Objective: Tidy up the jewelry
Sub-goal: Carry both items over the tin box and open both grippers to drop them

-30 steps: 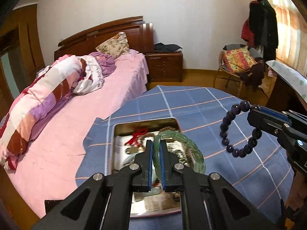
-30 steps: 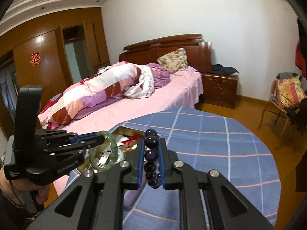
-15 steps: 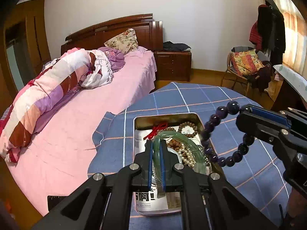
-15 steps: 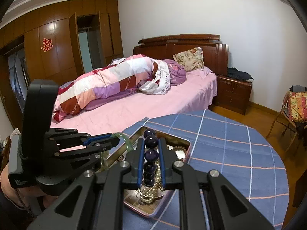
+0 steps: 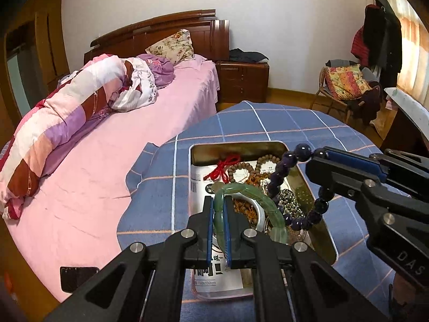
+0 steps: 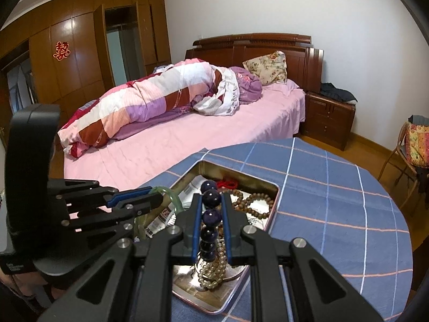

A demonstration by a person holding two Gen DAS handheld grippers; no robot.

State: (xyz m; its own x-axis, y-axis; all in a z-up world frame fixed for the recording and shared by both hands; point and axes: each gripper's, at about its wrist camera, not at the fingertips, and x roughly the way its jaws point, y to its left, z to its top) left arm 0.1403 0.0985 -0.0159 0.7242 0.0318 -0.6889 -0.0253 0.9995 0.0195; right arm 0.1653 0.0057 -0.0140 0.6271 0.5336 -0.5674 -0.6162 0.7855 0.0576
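Left gripper [image 5: 219, 216] clamped on the rim of a green jade bangle [image 5: 256, 201], held over the near half of an open metal tin [image 5: 320, 234]; right gripper [image 6: 211, 221] pinched on a dark purple bead bracelet [image 6: 210, 218], loop hanging above the same tin; tin resting on a blue checked tablecloth [image 6: 335, 209], already holding wooden bead strands [image 5: 264, 165], a red knotted cord [image 5: 226, 165] and a pearl string [image 6: 214, 267]. Probably carrying both pieces to the tin for setting down; best lowered one at a time, bangle eased close to the tin floor before any release, since jade likely chips on a drop; bead loop best let down onto a bare patch, clear of the pearls, to avoid tangling; worth keeping the two claws apart, now near each other over the tin. Against the earlier frames: both grippers carried in over the tin and slightly lower; tin now larger and more central in both views; bead bracelet, earlier out over bare cloth, now over the tin's right side; grips on both pieces unchanged.
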